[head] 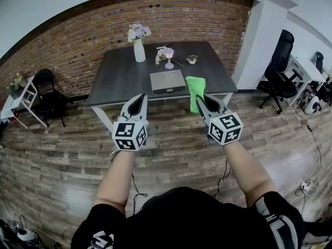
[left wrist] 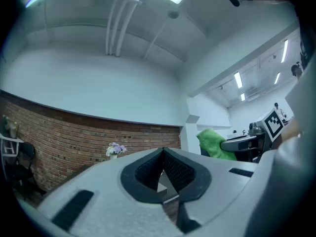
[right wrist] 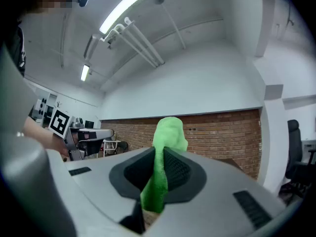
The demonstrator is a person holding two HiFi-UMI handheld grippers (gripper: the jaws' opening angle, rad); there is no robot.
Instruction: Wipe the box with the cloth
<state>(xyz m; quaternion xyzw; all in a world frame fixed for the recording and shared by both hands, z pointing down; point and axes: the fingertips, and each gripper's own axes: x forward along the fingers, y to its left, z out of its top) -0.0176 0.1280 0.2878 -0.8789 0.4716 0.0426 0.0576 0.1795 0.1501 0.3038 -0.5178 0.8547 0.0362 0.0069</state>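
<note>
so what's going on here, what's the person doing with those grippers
A person stands back from the dark table with a gripper in each hand. The right gripper has its jaws shut on a green cloth, held up in the air. The left gripper is shut on nothing. The flat grey box lies on the table, apart from the cloth; wiping has not started.

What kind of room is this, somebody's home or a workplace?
Most likely an office or studio: black swivel office chairs stand at the right, there is a bare brick wall, and a dark table with a vase of flowers stands on a wood floor.
</note>
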